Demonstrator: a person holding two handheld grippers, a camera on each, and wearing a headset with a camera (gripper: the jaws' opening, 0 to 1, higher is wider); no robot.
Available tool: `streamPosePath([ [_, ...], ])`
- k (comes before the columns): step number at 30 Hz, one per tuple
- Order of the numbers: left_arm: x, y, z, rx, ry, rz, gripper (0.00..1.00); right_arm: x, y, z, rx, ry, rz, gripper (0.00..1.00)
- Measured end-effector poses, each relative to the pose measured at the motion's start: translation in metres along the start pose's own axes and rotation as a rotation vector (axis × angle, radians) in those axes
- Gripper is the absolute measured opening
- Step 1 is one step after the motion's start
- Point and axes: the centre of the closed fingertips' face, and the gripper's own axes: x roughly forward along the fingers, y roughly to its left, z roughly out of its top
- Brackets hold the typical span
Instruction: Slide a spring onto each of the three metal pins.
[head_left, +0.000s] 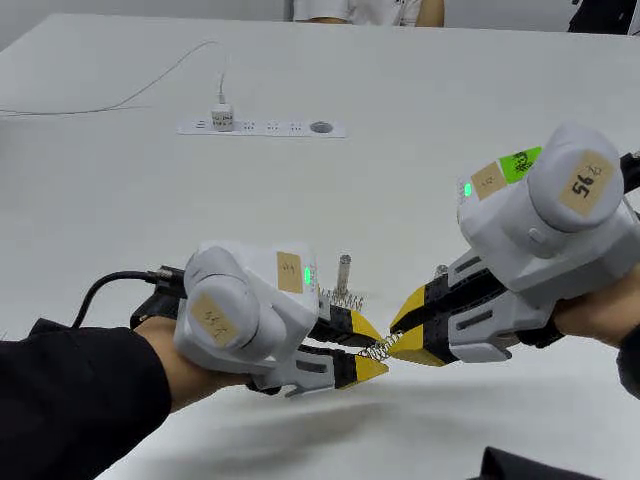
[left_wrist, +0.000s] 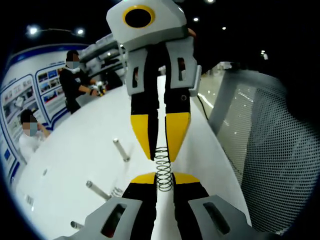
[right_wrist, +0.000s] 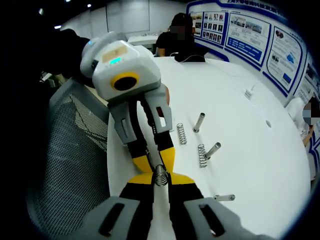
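Closest to the person, the left gripper (head_left: 370, 350) and the right gripper (head_left: 405, 338) meet tip to tip just above the white table (head_left: 450, 150). The held spring (left_wrist: 163, 170) is stretched between them. Each gripper's jaws are closed almost completely on one end of it, so the spring is pinched at both ends, clear of the table and on no pin. It looks like a handover or a re-grip before threading. Just beyond, in the right gripper view, stand the nearest pin (right_wrist: 225, 197), the middle pin (right_wrist: 214, 149) and the far pin (right_wrist: 199, 121), all of which look bare. One loose spring (right_wrist: 201, 155) lies right at the foot of the middle pin. Whether it touches the pin or merely lies beside it I cannot tell, but it does not appear to be around the shaft. The other loose spring (right_wrist: 181, 134) lies near the far pin, apart from it. By that reading no pin is loaded yet, and all three springs are left to fit, the held one first. Well past the pins, a power strip (head_left: 262, 127) sits on the table.
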Motion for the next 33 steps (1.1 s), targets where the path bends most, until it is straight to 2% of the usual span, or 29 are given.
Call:
streamPosePath([
  [7,-0.001,0.001,0.001,-0.035,-0.021,0.004,0.11,0.001,0.001,0.004,-0.006,-0.021,0.001,0.12],
  [10,-0.002,0.002,0.002,-0.049,-0.031,0.008,0.11,0.001,0.0,0.004,-0.003,-0.025,-0.005,0.17],
  [20,-0.004,0.005,0.007,-0.089,-0.066,0.015,0.11,-0.001,-0.003,0.005,0.017,-0.049,-0.019,0.12],
  [29,-0.004,0.006,0.008,-0.089,-0.071,0.017,0.12,0.0,-0.002,0.01,0.018,-0.063,-0.014,0.12],
  [33,-0.009,0.01,0.004,-0.108,-0.069,0.034,0.16,-0.003,-0.006,0.009,0.027,-0.062,-0.024,0.12],
])
